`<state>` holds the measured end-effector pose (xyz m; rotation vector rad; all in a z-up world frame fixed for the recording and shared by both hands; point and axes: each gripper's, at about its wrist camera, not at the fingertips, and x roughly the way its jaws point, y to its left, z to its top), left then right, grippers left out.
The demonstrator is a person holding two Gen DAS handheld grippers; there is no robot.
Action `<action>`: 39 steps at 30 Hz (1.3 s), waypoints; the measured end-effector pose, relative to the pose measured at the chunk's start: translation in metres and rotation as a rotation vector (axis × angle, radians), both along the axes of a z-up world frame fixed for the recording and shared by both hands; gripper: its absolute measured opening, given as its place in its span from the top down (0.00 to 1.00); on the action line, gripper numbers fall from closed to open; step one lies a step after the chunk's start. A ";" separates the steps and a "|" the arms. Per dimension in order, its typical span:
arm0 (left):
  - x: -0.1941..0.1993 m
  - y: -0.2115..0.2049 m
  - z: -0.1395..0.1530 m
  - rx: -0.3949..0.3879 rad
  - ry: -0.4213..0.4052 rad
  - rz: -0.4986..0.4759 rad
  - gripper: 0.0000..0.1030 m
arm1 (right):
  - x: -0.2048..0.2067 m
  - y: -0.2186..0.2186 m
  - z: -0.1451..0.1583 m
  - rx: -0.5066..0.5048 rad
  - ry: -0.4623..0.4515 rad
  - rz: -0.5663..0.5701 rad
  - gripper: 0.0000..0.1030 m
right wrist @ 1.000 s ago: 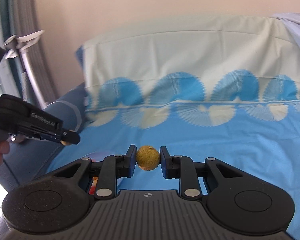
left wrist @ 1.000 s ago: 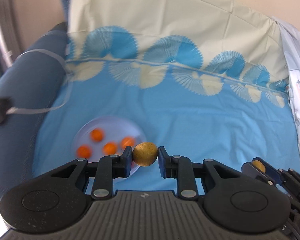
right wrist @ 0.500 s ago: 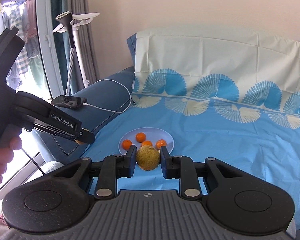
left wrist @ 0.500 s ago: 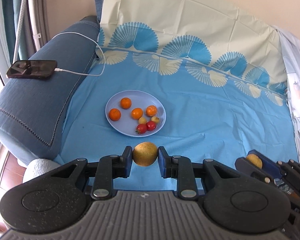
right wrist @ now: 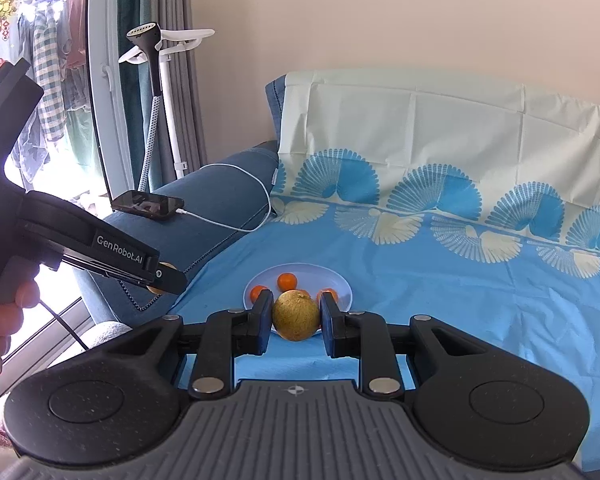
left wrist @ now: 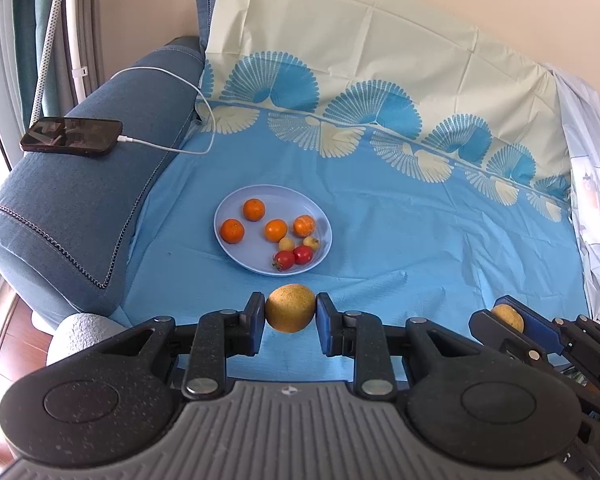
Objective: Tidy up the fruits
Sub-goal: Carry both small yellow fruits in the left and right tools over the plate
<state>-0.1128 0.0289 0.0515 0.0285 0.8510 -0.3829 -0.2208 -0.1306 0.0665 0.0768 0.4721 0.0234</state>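
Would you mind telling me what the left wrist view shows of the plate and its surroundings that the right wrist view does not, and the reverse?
Only the left wrist view shows the whole plate, including two red fruits and two small yellow ones beside the oranges. Only the right wrist view shows the garment steamer and the laundry outside the window. Both show the phone on the sofa arm, its white cable, and each claw, left claw and right claw, shut on a yellow-brown fruit.

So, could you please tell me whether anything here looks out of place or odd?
Nothing looks spilled or damaged. The only fruit off the plate are two yellow fruits, one in the left claw and one in the right claw.
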 end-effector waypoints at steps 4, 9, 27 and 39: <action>0.004 0.001 -0.003 -0.002 0.006 0.006 0.71 | 0.002 0.001 -0.002 0.001 0.014 -0.001 0.75; 0.008 0.001 -0.006 -0.001 0.016 0.012 0.71 | 0.007 0.003 -0.003 0.001 0.027 0.003 0.75; 0.022 -0.004 -0.013 -0.001 0.039 0.023 0.71 | 0.022 0.001 -0.011 0.003 0.068 0.008 0.75; 0.047 -0.002 -0.015 -0.004 0.049 0.049 0.71 | 0.042 0.001 -0.015 -0.009 0.093 0.008 0.75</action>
